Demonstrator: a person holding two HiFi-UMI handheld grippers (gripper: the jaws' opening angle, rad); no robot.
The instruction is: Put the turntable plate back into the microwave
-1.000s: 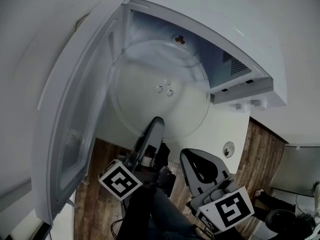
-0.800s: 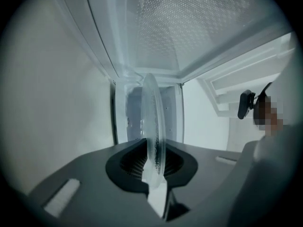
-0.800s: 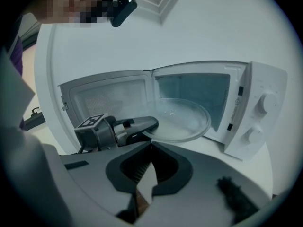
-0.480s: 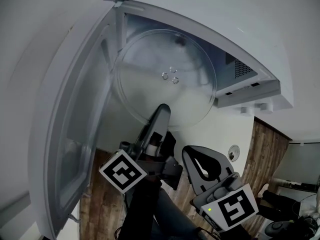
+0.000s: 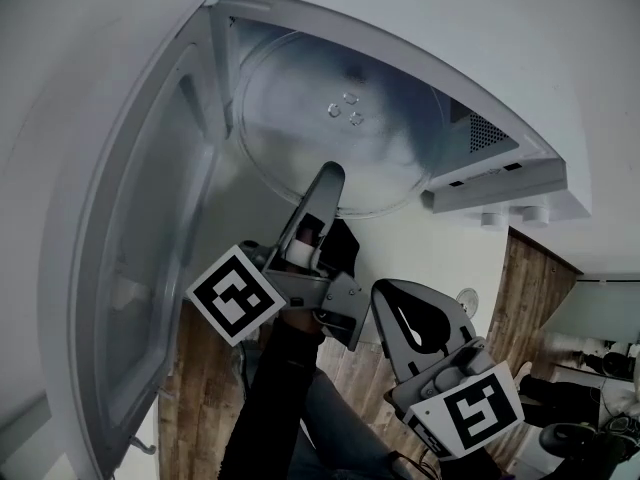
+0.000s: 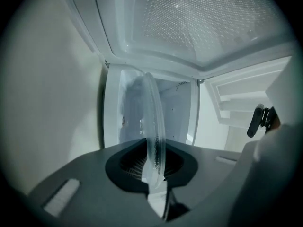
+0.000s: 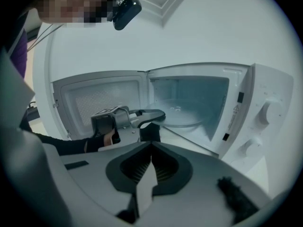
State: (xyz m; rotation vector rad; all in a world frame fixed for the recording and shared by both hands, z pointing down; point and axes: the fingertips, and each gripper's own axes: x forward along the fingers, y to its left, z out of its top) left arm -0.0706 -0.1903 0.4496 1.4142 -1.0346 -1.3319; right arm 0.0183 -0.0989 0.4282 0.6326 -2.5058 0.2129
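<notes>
1. Left hand-held gripper (image 5: 328, 180) – jaws narrowly parted, pinched on the near rim of the clear round glass turntable plate (image 5: 300, 98). Glass seen edge-on between the jaws in the left gripper view.
2. Plate mostly inside the cavity of the white microwave oven (image 7: 265, 117), reaching in past the swung-open white door (image 5: 140, 258), with its near edge out at the front lip. Seated on the cavity floor or hanging just above it: cannot tell.
3. Right hand-held gripper (image 7: 150, 167) closed tight on nothing, held back below and to the right of the opening, well apart from the plate.
4. Handling, as a judgement: stiff, fairly heavy for a pinch at one edge, smooth and slippery, brittle. Likely to chip or shatter if knocked on a cavity wall or dropped.
5. Best taken at the rim, as here, with the jaws set well over the raised edge. With a one-sided grip, far side prone to dip – worth keeping level and slow.
6. Probably the final placing step. Before any release, three small raised bumps (image 5: 356, 118) at the plate's centre to be lined up with the drive hub. Hub itself not visible.
</notes>
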